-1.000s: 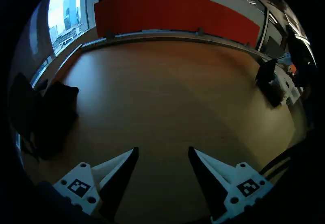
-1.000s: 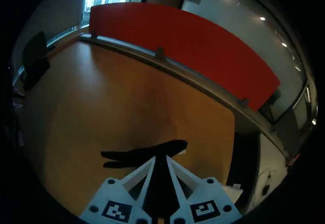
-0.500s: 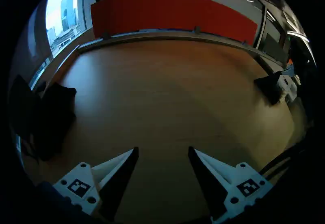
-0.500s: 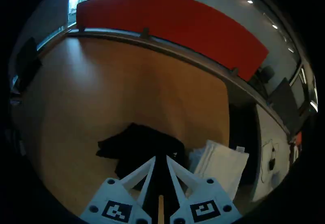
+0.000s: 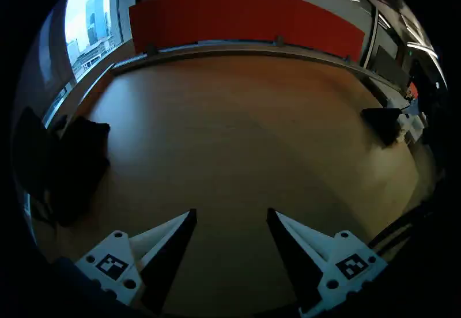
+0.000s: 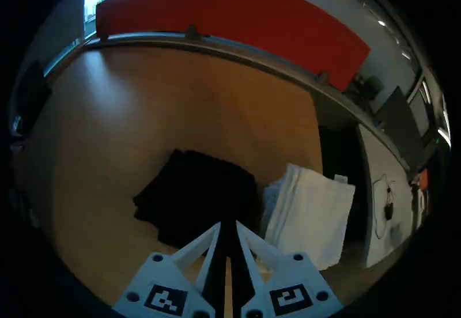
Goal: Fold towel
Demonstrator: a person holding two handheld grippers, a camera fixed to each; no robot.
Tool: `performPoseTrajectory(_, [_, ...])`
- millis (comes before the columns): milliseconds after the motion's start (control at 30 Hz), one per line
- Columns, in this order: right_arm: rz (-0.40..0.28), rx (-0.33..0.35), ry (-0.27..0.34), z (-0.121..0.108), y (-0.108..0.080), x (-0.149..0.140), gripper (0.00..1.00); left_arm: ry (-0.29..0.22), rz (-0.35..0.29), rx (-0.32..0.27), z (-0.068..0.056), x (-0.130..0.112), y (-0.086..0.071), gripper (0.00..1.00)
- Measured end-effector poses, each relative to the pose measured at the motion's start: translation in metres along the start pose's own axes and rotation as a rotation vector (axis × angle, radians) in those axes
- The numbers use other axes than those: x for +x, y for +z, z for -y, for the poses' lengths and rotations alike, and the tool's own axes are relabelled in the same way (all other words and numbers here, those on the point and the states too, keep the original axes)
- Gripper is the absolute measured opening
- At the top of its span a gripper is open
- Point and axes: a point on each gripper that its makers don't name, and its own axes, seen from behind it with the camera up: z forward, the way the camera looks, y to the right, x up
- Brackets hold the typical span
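Observation:
A black towel (image 6: 196, 200) lies in a loose fold on the wooden table (image 6: 144, 116), right in front of my right gripper (image 6: 227, 231). That gripper's fingers are pressed together on the towel's near edge, with dark cloth showing in the narrow slit between them. A folded white towel (image 6: 314, 214) lies just to the right of the black one, touching it. My left gripper (image 5: 230, 211) hovers open over bare tabletop (image 5: 230, 133), with nothing between its fingers. At the far right of the left gripper view sits a dark shape (image 5: 383, 123) with white things beside it.
A red partition (image 5: 242, 15) on a metal rail closes the table's far edge. A dark bag or chair (image 5: 75, 156) stands at the left edge, below a window (image 5: 89, 24). Right of the table there is a gap, then a white desk (image 6: 386, 203) with a cable.
The black towel, hanging from my right gripper a second ago, has come down and spread on the table. The white towel has come into that view. My left gripper has stayed put.

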Motion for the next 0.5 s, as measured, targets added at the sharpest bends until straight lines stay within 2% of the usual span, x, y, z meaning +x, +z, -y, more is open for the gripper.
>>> performPoseTrajectory(500, [0.104, -0.023, 0.099, -0.002, 0.021, -0.058, 0.04, 0.007, 0.010, 0.009, 0.001, -0.004, -0.001, 0.90])
